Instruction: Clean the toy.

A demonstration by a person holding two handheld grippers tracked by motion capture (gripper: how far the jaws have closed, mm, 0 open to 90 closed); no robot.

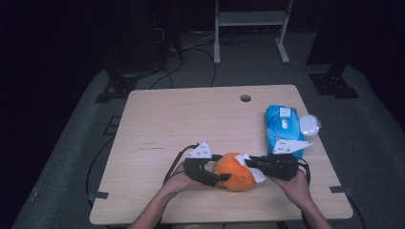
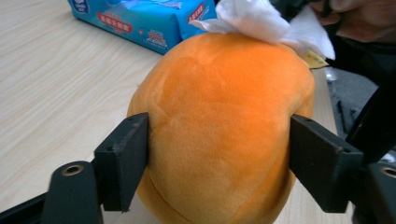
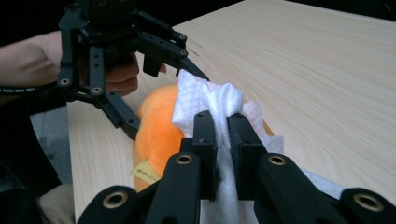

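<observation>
Orange plush (image 1: 233, 171) near the front edge of the worktop (image 1: 191, 119), between the 2 tools. Left tool (image 1: 217, 177) clamped on it: in the left gripper view 1 black jaw pressed into each flank of the plush (image 2: 219, 130), which bulges past both. Right tool (image 1: 248, 163) clenched on a white wipe (image 3: 210, 100), jaws nearly together with the tissue bunched between them, laid on top of the plush at its right end.

Relation that matters: plush held from the left, wipe brought in from the right and above. Long axis of the plush roughly left to right across the worktop, so any stroke with the wipe likely best run along that axis toward the left tool. Right hand (image 1: 298, 183) nearer the wipe pack (image 1: 282, 129), which lies just behind it toward the far right edge. Small clear lid-like disc (image 1: 309, 125) beside the pack, possibly its cap; too small to tell.
</observation>
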